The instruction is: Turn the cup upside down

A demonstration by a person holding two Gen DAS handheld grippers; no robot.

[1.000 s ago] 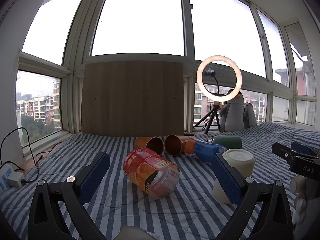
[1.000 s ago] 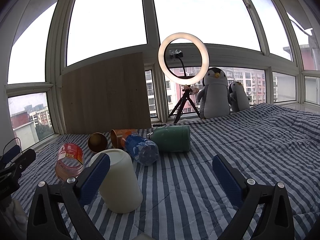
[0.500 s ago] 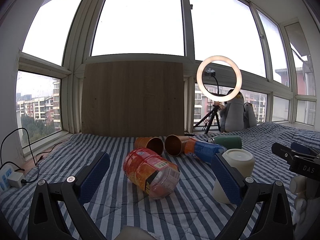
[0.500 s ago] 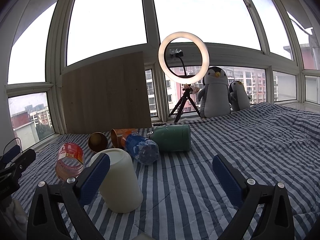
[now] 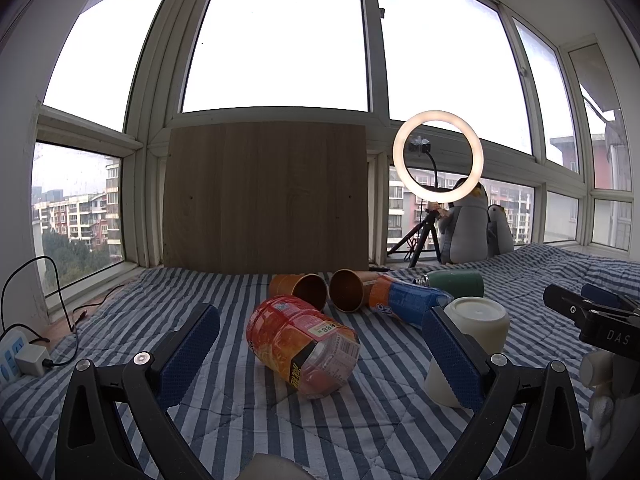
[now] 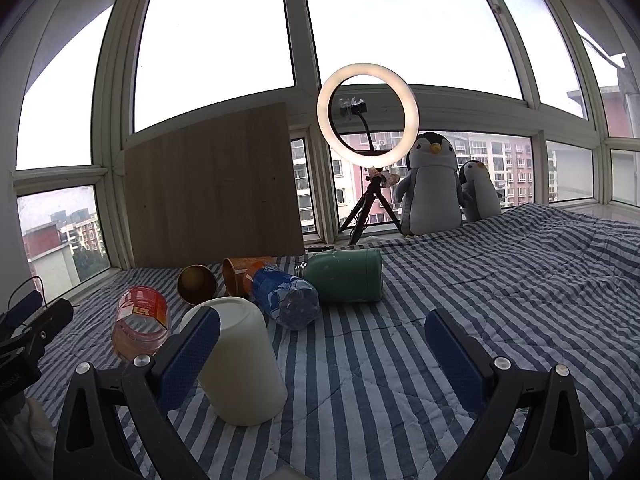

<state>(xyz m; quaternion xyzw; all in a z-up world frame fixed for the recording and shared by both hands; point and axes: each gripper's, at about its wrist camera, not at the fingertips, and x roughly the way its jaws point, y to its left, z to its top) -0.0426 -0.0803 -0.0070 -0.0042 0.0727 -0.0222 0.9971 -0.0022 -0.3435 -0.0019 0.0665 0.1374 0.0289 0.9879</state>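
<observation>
A cream cup stands upside down on the striped bedspread, base up. It also shows in the left wrist view, partly behind my left gripper's right finger. My right gripper is open and empty, with the cup just behind its left finger. My left gripper is open and empty, and a clear orange-labelled jar lies on its side between its fingers, farther out.
Two brown paper cups, a blue plastic bottle and a green flask lie on their sides behind. A wooden board, ring light on tripod and penguin toys stand by the windows. A power strip lies at left.
</observation>
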